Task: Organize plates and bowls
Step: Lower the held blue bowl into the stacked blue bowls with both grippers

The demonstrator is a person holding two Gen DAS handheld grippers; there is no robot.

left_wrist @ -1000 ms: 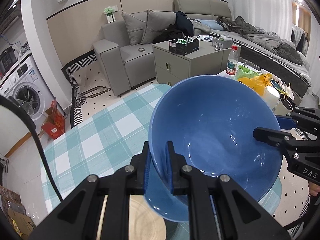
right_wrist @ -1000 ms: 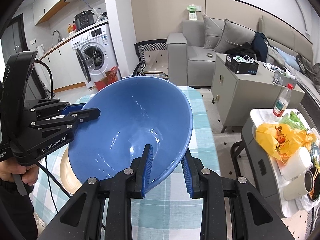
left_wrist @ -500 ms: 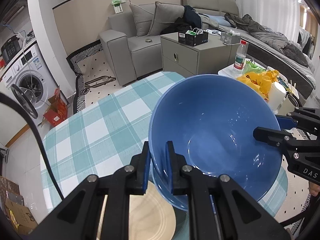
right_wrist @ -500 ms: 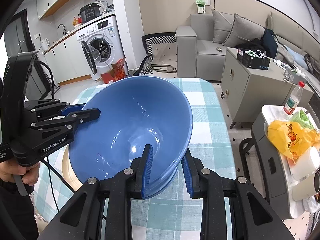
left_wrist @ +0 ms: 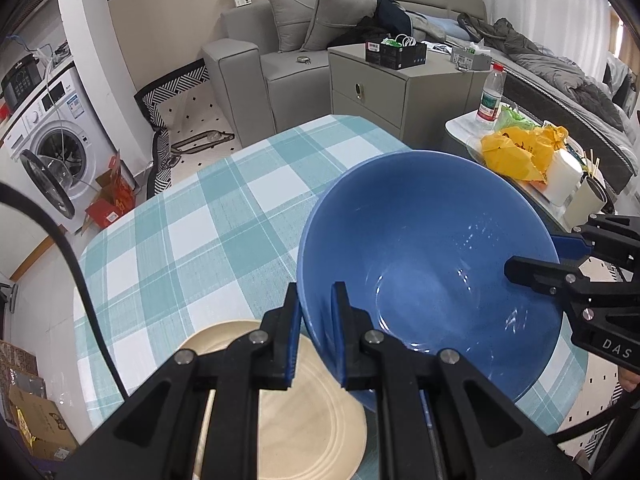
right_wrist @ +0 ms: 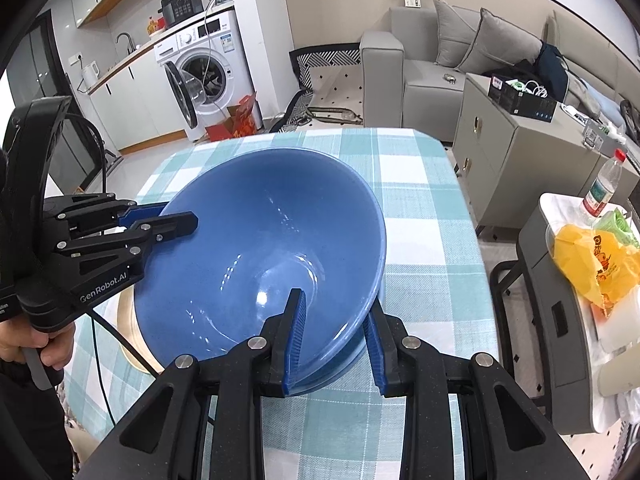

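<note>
A large blue bowl (left_wrist: 420, 280) (right_wrist: 248, 248) hangs tilted just above the teal checked table (left_wrist: 200, 240) (right_wrist: 420, 220). My left gripper (left_wrist: 318, 296) (right_wrist: 176, 216) is shut on its left rim, one finger inside and one outside. On the opposite rim my right gripper (right_wrist: 336, 304) (left_wrist: 536, 256) is shut the same way. A second blue rim (right_wrist: 348, 364) shows just under the bowl; I cannot tell whether they touch. A beige plate (left_wrist: 280, 420) (right_wrist: 128, 320) lies on the cloth, partly hidden under the bowl's left side.
A low side table (left_wrist: 460, 132) (right_wrist: 560, 280) to the right carries a yellow bag (left_wrist: 520, 152) (right_wrist: 592, 256), a bottle and cups. A grey cabinet (left_wrist: 400, 84), a sofa and a washing machine (right_wrist: 208, 68) stand beyond the table's far edge. A person's hand (right_wrist: 24, 344) holds the left gripper.
Both grippers have come down with the blue bowl toward the table. More of the checked cloth and the beige plate now shows around the bowl.
</note>
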